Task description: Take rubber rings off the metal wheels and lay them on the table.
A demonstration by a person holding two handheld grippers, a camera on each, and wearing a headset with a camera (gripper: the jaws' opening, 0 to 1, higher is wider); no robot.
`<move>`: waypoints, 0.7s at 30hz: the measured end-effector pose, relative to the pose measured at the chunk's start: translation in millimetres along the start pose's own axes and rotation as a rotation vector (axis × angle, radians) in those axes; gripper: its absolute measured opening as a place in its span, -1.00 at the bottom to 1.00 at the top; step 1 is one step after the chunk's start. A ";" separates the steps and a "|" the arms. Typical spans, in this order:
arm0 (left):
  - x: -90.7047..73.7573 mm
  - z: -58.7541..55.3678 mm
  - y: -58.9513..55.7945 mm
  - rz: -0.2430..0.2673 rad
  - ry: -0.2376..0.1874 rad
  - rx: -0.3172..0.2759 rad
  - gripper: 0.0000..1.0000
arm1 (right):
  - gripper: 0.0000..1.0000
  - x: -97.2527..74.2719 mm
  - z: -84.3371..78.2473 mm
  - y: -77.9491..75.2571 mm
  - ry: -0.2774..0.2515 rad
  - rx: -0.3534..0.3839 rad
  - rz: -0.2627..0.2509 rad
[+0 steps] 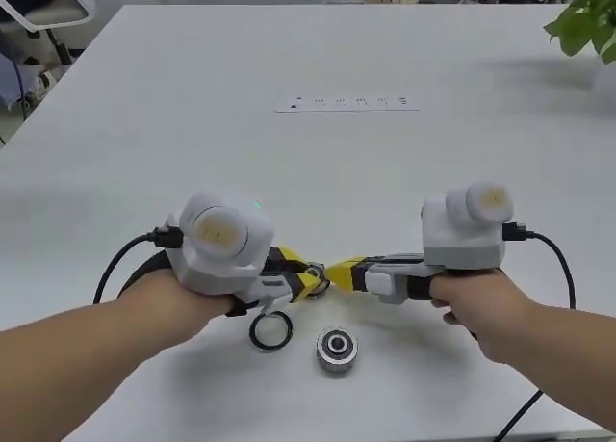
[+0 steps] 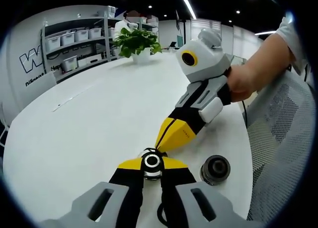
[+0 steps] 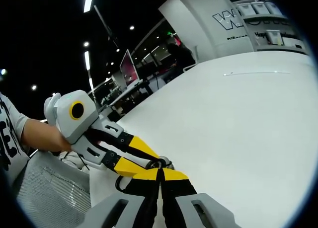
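A small metal wheel (image 2: 151,161) with a black rubber ring around it is held just above the white table (image 1: 289,172), and my left gripper (image 2: 151,164) is shut on it. My right gripper (image 3: 160,172) comes in from the opposite side, its yellow jaws closed to a point on the ring's edge. In the head view the left gripper (image 1: 313,281) and the right gripper (image 1: 332,272) meet tip to tip near the table's front. A loose black rubber ring (image 1: 270,329) lies flat below them. Beside it lies a bare metal wheel (image 1: 338,350), also seen from the left gripper (image 2: 215,169).
A flush socket strip (image 1: 346,102) sits in the table's middle far ahead. A potted plant (image 1: 585,18) stands at the far right corner, and a chair (image 1: 48,9) at the far left. The table's front edge is close behind the loose parts.
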State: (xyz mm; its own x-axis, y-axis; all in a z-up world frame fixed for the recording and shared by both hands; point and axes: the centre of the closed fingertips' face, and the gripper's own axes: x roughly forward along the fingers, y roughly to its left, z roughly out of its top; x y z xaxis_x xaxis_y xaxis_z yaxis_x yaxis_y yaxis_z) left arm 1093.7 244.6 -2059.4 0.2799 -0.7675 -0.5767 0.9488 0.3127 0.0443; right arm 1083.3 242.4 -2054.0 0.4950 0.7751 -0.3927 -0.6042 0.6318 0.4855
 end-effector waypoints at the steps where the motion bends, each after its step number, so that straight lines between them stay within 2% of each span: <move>1: 0.0 0.0 0.0 0.000 0.000 0.000 -0.85 | -1.00 0.2 0.0 0.4 0.001 -0.003 0.001; 10: 0.3 0.2 0.1 -0.006 -0.004 0.002 -0.85 | -1.00 3.0 -0.8 0.8 0.001 -0.010 0.013; 12: 0.3 0.1 -0.3 -0.006 -0.005 0.003 -0.85 | -1.00 4.1 1.7 4.8 -0.009 -0.013 0.028; 14: 0.2 -0.1 -0.5 -0.006 -0.009 0.003 -0.85 | -1.00 5.7 3.7 5.4 -0.005 -0.045 0.025; 21: 0.8 0.1 -0.7 0.000 -0.015 -0.009 -0.85 | -1.00 4.8 2.5 0.5 -0.015 -0.029 0.014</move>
State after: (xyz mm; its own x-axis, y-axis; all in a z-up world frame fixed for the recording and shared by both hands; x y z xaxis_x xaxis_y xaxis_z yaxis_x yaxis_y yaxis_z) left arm 1093.3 243.7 -2059.8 0.2816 -0.7758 -0.5646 0.9476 0.3172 0.0368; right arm 1087.0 246.4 -2053.7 0.4955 0.7839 -0.3742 -0.6289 0.6209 0.4680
